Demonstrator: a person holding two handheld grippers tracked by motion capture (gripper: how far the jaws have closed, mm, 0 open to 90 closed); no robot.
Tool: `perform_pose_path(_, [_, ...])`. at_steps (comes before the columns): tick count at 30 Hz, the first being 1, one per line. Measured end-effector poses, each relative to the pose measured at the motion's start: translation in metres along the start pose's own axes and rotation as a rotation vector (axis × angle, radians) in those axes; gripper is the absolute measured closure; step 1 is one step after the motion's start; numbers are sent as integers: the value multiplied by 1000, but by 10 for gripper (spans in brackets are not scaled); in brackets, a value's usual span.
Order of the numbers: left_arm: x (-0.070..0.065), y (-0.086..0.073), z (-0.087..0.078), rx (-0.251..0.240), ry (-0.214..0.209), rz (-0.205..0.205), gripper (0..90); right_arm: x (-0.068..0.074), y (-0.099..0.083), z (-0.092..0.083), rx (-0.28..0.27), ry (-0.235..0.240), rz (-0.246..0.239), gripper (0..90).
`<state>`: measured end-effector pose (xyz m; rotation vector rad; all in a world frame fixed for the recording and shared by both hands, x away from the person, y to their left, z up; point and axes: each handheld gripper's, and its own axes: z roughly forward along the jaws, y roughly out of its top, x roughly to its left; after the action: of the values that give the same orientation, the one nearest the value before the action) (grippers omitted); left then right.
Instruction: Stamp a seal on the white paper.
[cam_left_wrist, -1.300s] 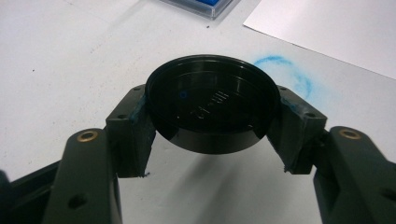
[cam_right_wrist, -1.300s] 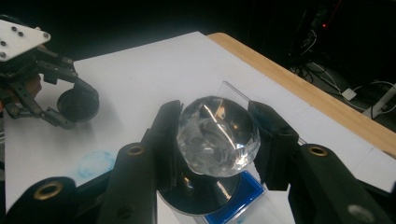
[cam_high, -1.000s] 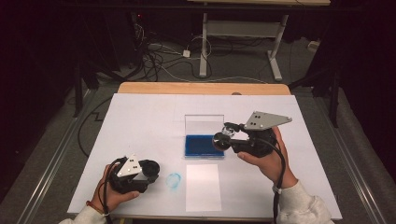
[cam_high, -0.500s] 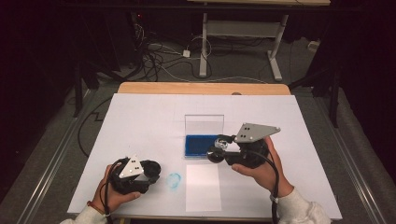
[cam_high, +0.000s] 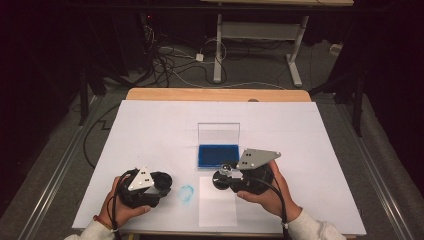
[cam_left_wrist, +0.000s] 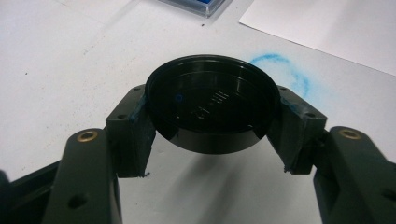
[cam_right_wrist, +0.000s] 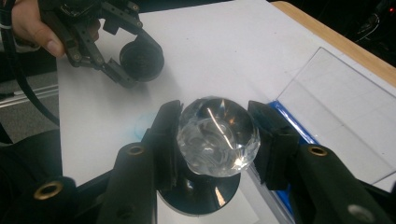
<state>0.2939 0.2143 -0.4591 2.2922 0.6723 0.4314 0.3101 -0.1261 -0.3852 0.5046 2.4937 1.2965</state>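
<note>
Your left hand-held gripper (cam_left_wrist: 212, 140) is matt black plastic with brass-coloured rivets, and it clamps a glossy black plastic lid (cam_left_wrist: 211, 109), smooth enough to mirror the light. Your right hand-held gripper (cam_right_wrist: 217, 140) grips a clear faceted stamp knob (cam_right_wrist: 218, 135), glassy and sparkling, on a shiny black base. The counter (cam_high: 150, 130) looks matt white, paper-like, edged in pale wood. The ink pad case (cam_high: 218, 145) is clear glossy plastic.

Left gripper (cam_high: 162, 181): black body, grey three-cornered plate on top, black cable trailing. Right gripper (cam_high: 223, 176): same build, larger grey plate. Jaw arms matte black with brass-ringed screw holes; left pads smeared blue. White sleeves; reddish band at left wrist.
</note>
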Motion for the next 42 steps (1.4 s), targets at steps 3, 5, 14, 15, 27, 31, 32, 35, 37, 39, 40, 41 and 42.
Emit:
perform_pose_path(3, [0, 0, 1, 3, 1, 3, 370, 3, -4, 4, 12, 12, 0, 574])
perform_pose_path(5, [0, 0, 1, 3, 0, 4, 370, 4, -7, 7, 19, 15, -4, 575])
perform_pose_path(14, [0, 0, 1, 5, -3, 3, 370, 8, -14, 14, 44, 35, -22, 575])
perform_pose_path(15, [0, 0, 1, 5, -4, 2, 370, 7, -15, 15, 47, 35, -20, 575])
perform_pose_path(27, [-1, 1, 2, 8, -1, 2, 370, 13, -26, 27, 89, 40, -37, 575])
perform_pose_path(31, [0, 0, 2, 7, 0, 1, 370, 15, -28, 30, 95, 53, -35, 575])
perform_pose_path(32, [0, 0, 2, 7, 0, 1, 370, 16, -28, 30, 99, 56, -40, 575])
perform_pose_path(35, [0, 0, 2, 7, 1, 1, 370, 18, -29, 33, 109, 60, -45, 575])
perform_pose_path(37, [-1, 0, 2, 8, 2, 2, 370, 20, -29, 34, 115, 64, -50, 574])
perform_pose_path(39, [0, 0, 1, 7, 0, 2, 370, 21, -29, 35, 117, 63, -50, 575])
perform_pose_path(40, [0, 0, 1, 8, 1, 2, 370, 21, -30, 36, 120, 66, -53, 575])
perform_pose_path(41, [0, 0, 2, 8, 2, 2, 370, 22, -30, 36, 124, 66, -51, 574])
perform_pose_path(42, [0, 0, 2, 8, 1, 2, 370, 22, -30, 37, 132, 65, -53, 575])
